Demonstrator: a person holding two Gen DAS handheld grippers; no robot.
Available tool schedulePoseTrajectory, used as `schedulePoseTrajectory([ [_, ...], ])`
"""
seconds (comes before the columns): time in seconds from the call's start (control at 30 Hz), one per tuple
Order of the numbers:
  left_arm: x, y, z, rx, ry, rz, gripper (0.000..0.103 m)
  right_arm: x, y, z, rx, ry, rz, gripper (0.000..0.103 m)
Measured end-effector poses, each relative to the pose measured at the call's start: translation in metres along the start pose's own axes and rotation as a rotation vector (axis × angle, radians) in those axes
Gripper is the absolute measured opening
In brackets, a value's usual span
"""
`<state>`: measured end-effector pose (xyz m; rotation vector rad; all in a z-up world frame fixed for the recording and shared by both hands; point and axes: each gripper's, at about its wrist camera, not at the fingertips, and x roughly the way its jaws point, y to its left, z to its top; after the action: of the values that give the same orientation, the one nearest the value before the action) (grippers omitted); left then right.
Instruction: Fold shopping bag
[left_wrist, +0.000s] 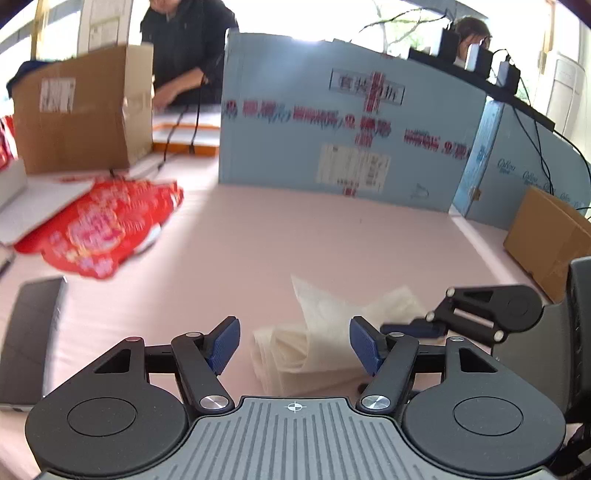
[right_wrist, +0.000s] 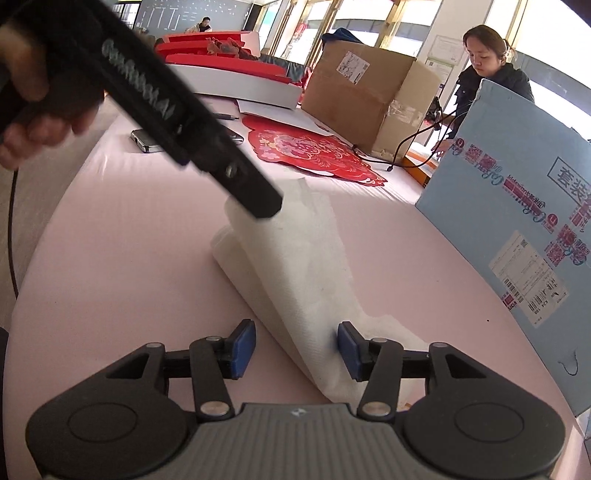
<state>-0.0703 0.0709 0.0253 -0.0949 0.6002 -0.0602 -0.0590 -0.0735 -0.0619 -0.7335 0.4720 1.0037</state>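
left claw (left_wrist: 294, 345) parted, holding nothing | right claw (right_wrist: 296, 349) parted, bag (right_wrist: 295, 258) between, ungripped

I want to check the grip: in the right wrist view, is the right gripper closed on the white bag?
No, the right gripper stands open, and its blue pads do not press the white bag lying between them.

The left gripper (left_wrist: 294, 345) hangs with jaws apart above the crumpled white shopping bag (left_wrist: 317, 332) on the pink table (left_wrist: 258, 236).
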Motion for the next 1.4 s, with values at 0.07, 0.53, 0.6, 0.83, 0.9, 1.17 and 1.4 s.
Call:
schedulePoseTrajectory([
  [0.07,0.002,-0.012,0.011,-0.002,-0.024,-0.087,0.066,-0.001,0.003,0.0,-0.011,0.002,-0.008,0.053],
  [0.53,0.071,0.0,-0.03,0.107,0.267,-0.171,0.05,-0.049,-0.034,-0.023,0.247,0.024,0.004,0.066],
  [0.6,0.071,-0.008,-0.03,0.158,0.283,-0.154,0.05,-0.056,-0.049,-0.03,0.373,0.032,-0.015,0.066],
  [0.83,0.078,0.001,-0.019,0.173,0.352,-0.211,0.05,-0.044,-0.095,-0.051,0.818,0.033,0.024,0.062],
  [0.9,0.079,-0.003,-0.016,0.228,0.367,-0.219,0.05,-0.034,-0.093,-0.047,0.792,0.054,-0.005,0.061],
  [1.17,0.098,-0.016,0.016,0.542,0.357,-0.265,0.076,-0.012,-0.075,-0.033,0.685,0.105,-0.061,0.055],
  [1.4,0.142,0.009,0.026,0.56,0.448,-0.482,0.076,-0.013,-0.1,-0.042,0.854,0.102,0.019,0.057],
])
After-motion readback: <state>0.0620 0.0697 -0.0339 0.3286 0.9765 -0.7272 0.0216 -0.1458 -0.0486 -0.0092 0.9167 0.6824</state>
